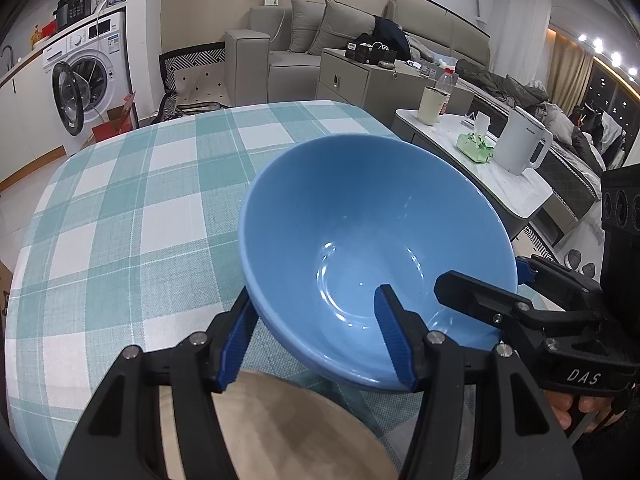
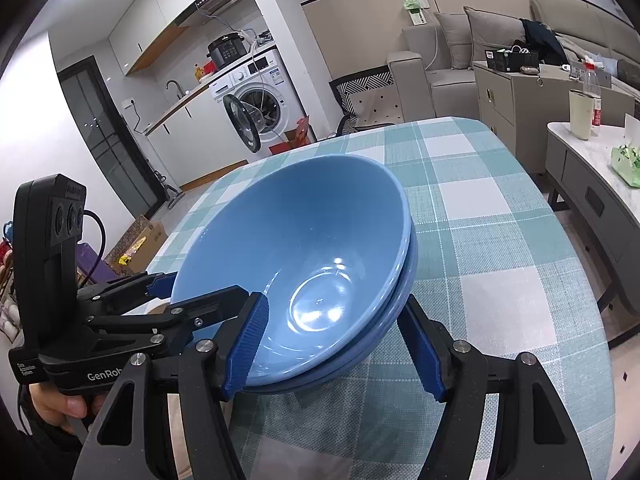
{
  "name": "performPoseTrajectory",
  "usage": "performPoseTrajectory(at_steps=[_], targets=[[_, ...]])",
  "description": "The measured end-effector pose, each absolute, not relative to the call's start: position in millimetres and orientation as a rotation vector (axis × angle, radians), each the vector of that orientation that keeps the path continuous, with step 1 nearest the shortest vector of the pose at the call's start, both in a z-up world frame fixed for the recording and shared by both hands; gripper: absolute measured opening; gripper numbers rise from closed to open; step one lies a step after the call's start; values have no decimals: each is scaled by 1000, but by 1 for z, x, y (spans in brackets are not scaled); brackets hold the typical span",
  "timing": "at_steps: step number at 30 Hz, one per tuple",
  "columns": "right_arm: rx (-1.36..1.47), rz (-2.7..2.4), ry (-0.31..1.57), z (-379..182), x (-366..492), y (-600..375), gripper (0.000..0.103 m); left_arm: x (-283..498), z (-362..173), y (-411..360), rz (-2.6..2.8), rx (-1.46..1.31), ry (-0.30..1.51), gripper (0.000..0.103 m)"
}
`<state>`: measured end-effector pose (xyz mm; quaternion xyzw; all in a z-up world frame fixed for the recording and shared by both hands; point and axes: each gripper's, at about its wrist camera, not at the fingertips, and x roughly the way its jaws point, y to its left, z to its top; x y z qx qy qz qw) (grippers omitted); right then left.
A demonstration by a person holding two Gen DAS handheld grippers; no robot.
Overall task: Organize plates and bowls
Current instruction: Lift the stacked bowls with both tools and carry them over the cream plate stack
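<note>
Two nested blue bowls (image 2: 288,240) hang tilted above the teal checked table (image 2: 500,240); the left wrist view shows the top bowl (image 1: 360,208). My left gripper (image 1: 316,296) is shut on the bowls' near-left wall, one pad outside and one inside. My right gripper (image 2: 334,302) is shut on the opposite wall the same way, its outer pad on the lower bowl. Each gripper shows in the other's view: the right gripper (image 1: 480,276) and the left gripper (image 2: 204,286). A round tan plate (image 1: 288,420) lies on the cloth under the left gripper.
To the right of the table stands a white side table (image 1: 520,196) with a white jug (image 1: 520,144), a green tissue pack (image 1: 474,148) and a cup (image 1: 431,105). A washing machine (image 1: 84,80) and sofa (image 1: 304,32) stand behind. A hand (image 2: 60,404) grips each handle.
</note>
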<state>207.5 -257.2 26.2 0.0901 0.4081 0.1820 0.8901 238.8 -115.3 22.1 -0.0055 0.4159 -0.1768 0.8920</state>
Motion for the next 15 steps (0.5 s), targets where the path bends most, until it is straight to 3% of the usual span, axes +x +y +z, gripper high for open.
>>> performPoseTrajectory(at_steps=[15], targets=[[178,378,837,31,206,-254,69,236,28,-110,-355,-11,843,59]])
